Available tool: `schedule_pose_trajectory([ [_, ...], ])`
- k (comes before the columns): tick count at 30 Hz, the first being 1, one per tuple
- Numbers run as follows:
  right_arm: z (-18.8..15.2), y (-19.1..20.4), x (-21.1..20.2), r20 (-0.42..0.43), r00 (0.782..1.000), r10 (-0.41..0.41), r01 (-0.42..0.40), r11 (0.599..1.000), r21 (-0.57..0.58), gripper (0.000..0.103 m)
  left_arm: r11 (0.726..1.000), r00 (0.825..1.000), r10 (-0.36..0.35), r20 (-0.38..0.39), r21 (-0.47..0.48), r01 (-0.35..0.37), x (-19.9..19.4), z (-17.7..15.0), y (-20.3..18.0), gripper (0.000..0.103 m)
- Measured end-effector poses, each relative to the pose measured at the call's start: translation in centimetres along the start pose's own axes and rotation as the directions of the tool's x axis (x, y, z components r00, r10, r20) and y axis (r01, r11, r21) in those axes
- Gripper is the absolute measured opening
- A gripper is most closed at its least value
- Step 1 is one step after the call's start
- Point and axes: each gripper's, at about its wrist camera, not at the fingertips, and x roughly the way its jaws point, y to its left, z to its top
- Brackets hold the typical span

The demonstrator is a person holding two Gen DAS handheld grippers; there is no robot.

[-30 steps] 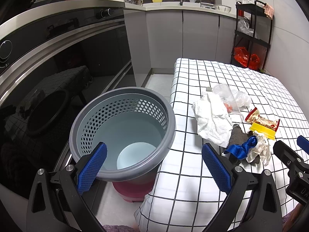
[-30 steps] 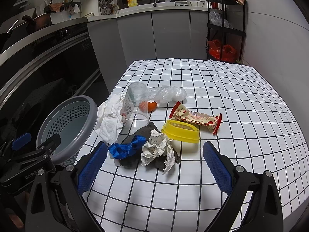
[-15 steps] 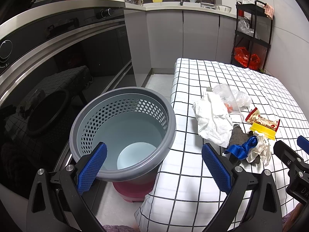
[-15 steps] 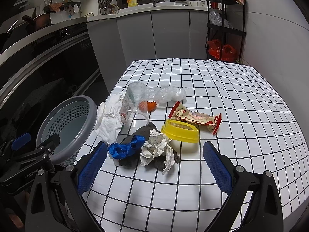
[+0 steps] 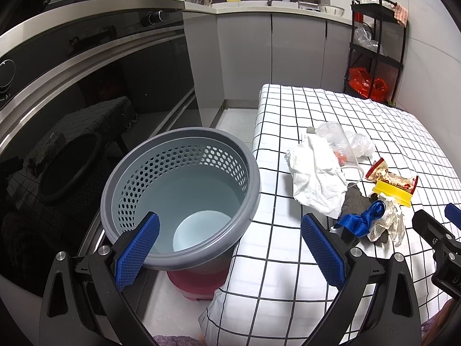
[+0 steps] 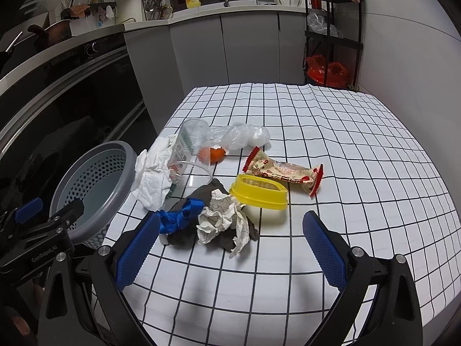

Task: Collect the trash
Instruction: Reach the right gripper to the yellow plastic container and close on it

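Note:
A grey perforated bin stands on the floor left of the checked table; it also shows in the right wrist view. On the table lies a heap of trash: white tissue, clear plastic cup, plastic bag, orange peel, snack wrapper, yellow lid, crumpled paper, blue scrap on a dark cloth. My left gripper is open over the bin's near rim. My right gripper is open just short of the crumpled paper.
A dark oven front runs along the left. Grey cabinets stand behind the table, and a black shelf rack with red bags stands at the back right. A red stool base sits under the bin.

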Motion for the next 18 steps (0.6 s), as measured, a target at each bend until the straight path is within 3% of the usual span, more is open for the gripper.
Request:
schedule_pose_trajectory([
  [14, -0.7, -4.1, 1.1, -0.045, 0.998, -0.044, 0.046, 0.998, 0.041, 0.095, 0.999, 0.998, -0.038, -0.042, 0.025, 0.039, 1.2, -0.1, -2.2, 0.097],
  [18, -0.4, -5.2, 1.7, -0.057, 0.998, -0.022, 0.026, 0.998, 0.065, 0.095, 0.999, 0.998, -0.045, -0.052, 0.024, 0.046, 1.5, -0.1, -2.5, 0.096],
])
